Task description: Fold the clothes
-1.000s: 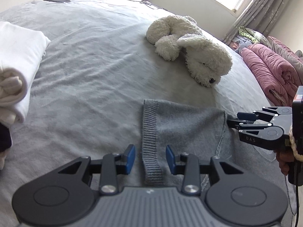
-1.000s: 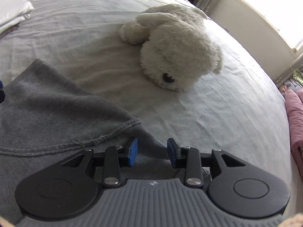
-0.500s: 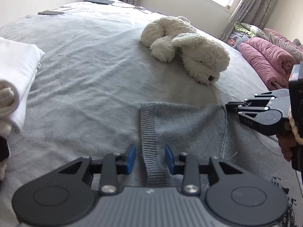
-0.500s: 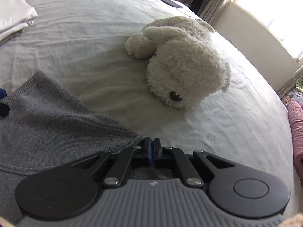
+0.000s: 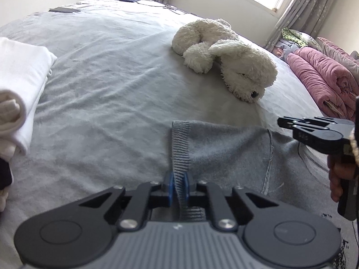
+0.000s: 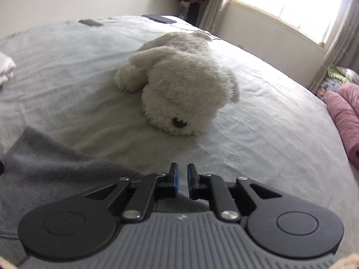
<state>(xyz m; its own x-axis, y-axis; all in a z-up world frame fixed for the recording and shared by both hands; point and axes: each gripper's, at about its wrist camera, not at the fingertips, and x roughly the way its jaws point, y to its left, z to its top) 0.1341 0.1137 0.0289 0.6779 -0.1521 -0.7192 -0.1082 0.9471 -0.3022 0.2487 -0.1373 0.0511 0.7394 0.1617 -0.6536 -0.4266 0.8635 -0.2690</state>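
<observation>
A grey sweater (image 5: pixel 226 148) lies on the bed in front of me. My left gripper (image 5: pixel 178 185) is shut on its ribbed hem (image 5: pixel 180 143), which runs up between the blue pads. My right gripper (image 6: pixel 182 179) has its jaws nearly closed with a narrow gap. Grey sweater fabric (image 6: pixel 44 165) sits under and behind the pads, and I cannot see whether any is pinched. In the left wrist view the right gripper (image 5: pixel 282 122) hovers at the sweater's right shoulder, lifted off the bed.
A white plush dog (image 5: pixel 226 58) lies beyond the sweater, also in the right wrist view (image 6: pixel 179 89). Folded white clothes (image 5: pixel 18 83) are stacked at the left. A rolled pink quilt (image 5: pixel 323 78) lies at the right. Dark flat devices (image 5: pixel 65 10) rest at the bed's far edge.
My left gripper has closed on the sweater's ribbed hem. My right gripper closed half a second ago and now shows a small gap, and both have risen a little.
</observation>
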